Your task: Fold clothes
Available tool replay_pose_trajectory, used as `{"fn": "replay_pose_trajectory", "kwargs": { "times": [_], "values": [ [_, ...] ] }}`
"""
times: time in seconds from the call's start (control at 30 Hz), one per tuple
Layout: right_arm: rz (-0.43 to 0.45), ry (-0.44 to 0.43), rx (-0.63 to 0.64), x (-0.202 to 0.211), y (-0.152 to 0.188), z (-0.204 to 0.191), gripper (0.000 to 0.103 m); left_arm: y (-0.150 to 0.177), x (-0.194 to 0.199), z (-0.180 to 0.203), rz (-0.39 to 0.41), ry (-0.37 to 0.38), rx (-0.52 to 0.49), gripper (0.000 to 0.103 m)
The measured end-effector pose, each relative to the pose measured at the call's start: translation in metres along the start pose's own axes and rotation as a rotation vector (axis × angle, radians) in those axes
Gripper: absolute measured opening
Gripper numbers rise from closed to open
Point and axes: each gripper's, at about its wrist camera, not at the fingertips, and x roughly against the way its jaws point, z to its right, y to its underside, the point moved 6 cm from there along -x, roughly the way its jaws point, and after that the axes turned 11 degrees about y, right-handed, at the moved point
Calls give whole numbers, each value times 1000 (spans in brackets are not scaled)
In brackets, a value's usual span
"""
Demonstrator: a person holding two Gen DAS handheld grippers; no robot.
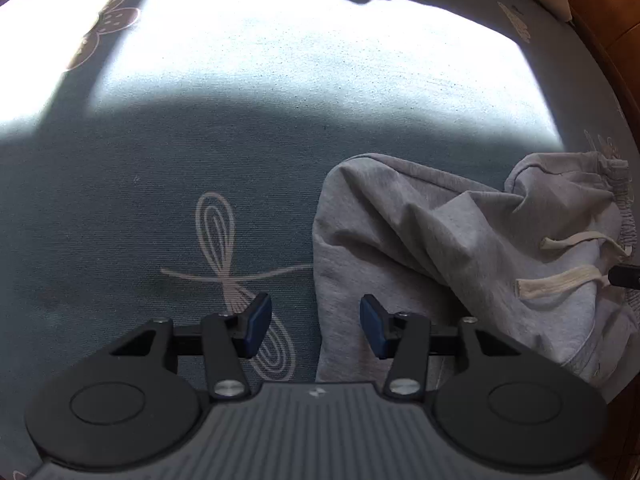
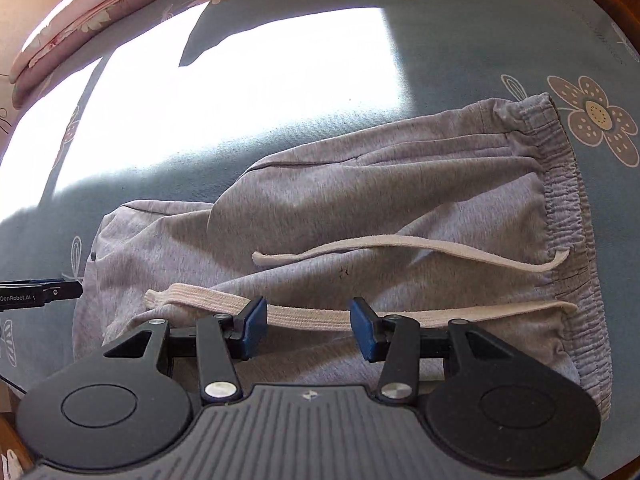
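1. Left wrist view: my left tool (image 1: 316,326) hangs over the bed sheet (image 1: 120,220), its blue pads spread with nothing between them; its left pad is above a printed loop pattern (image 1: 224,264), its right pad above the grey shorts (image 1: 440,240).
2. Same view, right side: the shorts lie crumpled on the sheet, with two white drawstring ends (image 1: 560,284) on top near the waistband.
3. Right wrist view, far left: the other tool's dark tip (image 2: 48,292) sits at the shorts' left edge.
4. Centre: my right tool (image 2: 308,328) is spread above the shorts (image 2: 360,200); the lower drawstring (image 2: 308,318) runs across its gap, and I cannot tell if the pads touch it.
5. Right: the elastic waistband (image 2: 568,184) lies beside a printed flower (image 2: 596,120).
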Motion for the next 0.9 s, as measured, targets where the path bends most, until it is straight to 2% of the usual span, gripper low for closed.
{"fn": "replay_pose_trajectory", "kwargs": {
  "times": [0.1, 0.23, 0.27, 0.33, 0.37, 0.43, 0.53, 0.9],
  "values": [
    [3, -6, 12, -2, -4, -11, 51, 6, -8, -2, -8, 70, 64, 48],
    [2, -13, 25, -4, -7, -24, 51, 3, -18, 2, -1, 121, 86, 48],
    [1, -15, 28, -5, -7, -27, 51, 2, -20, 4, 2, 129, 84, 45],
    [-1, -16, 36, -6, -7, -32, 51, -2, -22, 10, 7, 147, 75, 24],
    [-2, -16, 39, -6, -6, -33, 51, -3, -21, 13, 10, 146, 63, 8],
    [-5, -17, 38, -7, -6, -35, 51, -8, -14, 18, 32, 116, 19, 3],
    [-7, -17, 34, -7, -4, -34, 51, -15, 3, 20, 76, 68, -21, 2],
    [-6, 0, -6, -5, 3, -18, 51, -81, 59, -10, 240, -118, -53, 2]
  ]
}}
